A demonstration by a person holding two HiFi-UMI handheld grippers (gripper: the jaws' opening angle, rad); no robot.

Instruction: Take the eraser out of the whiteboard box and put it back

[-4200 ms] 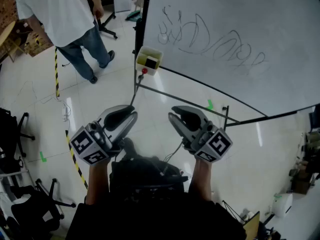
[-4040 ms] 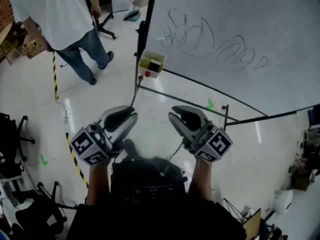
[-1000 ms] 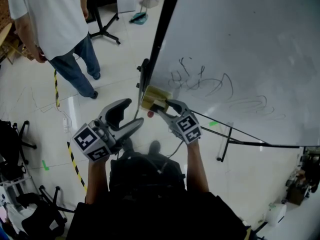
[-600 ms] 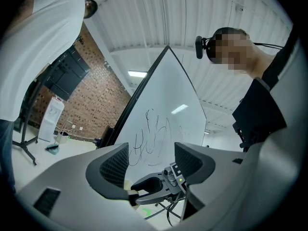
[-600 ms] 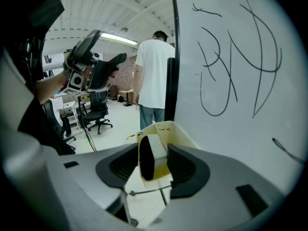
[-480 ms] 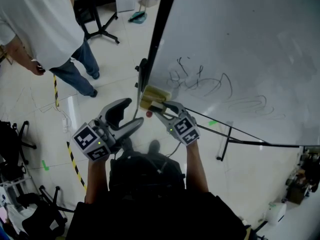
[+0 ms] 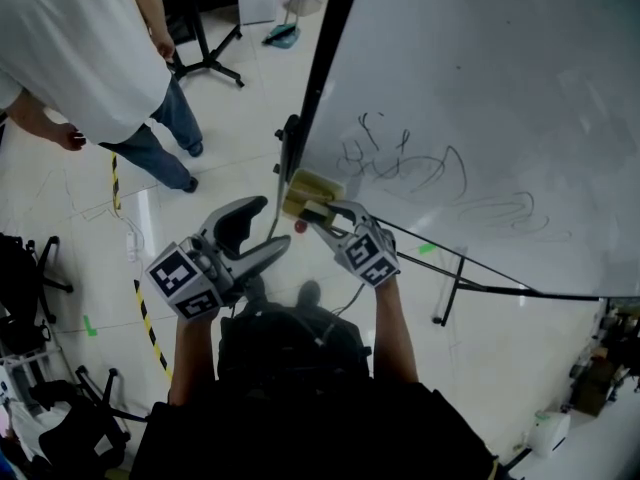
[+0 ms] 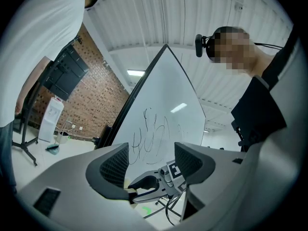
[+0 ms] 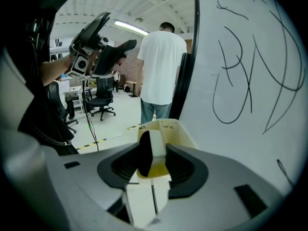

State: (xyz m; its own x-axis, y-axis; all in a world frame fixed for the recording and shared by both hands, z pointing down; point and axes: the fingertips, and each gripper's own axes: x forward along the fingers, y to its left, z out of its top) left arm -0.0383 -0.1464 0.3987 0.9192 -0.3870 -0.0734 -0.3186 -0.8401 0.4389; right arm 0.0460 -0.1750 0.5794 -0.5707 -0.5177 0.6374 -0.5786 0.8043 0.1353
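A cream whiteboard box (image 7: 312,190) hangs at the lower left corner of the scribbled whiteboard (image 7: 480,118). The eraser (image 9: 155,150), white with a black felt side, stands upright in the box (image 9: 180,131). My right gripper (image 9: 152,163) reaches into the box. Its jaws have just been closing and now press on both sides of the eraser. In the head view the right gripper (image 7: 318,211) sits at the box's near edge. My left gripper (image 7: 265,228) hangs to the left of the box, open with nothing between its fingers (image 8: 115,165).
A person in a white shirt and jeans (image 7: 90,48) stands close at the left. Black stand legs (image 7: 460,268) run under the whiteboard. Yellow-black tape (image 7: 150,318) crosses the glossy floor. Office chairs (image 9: 101,97) stand further back.
My right gripper went from beside the left one to the box, and its jaws narrowed over the last second. The person at the left stepped nearer. The left gripper stayed put.
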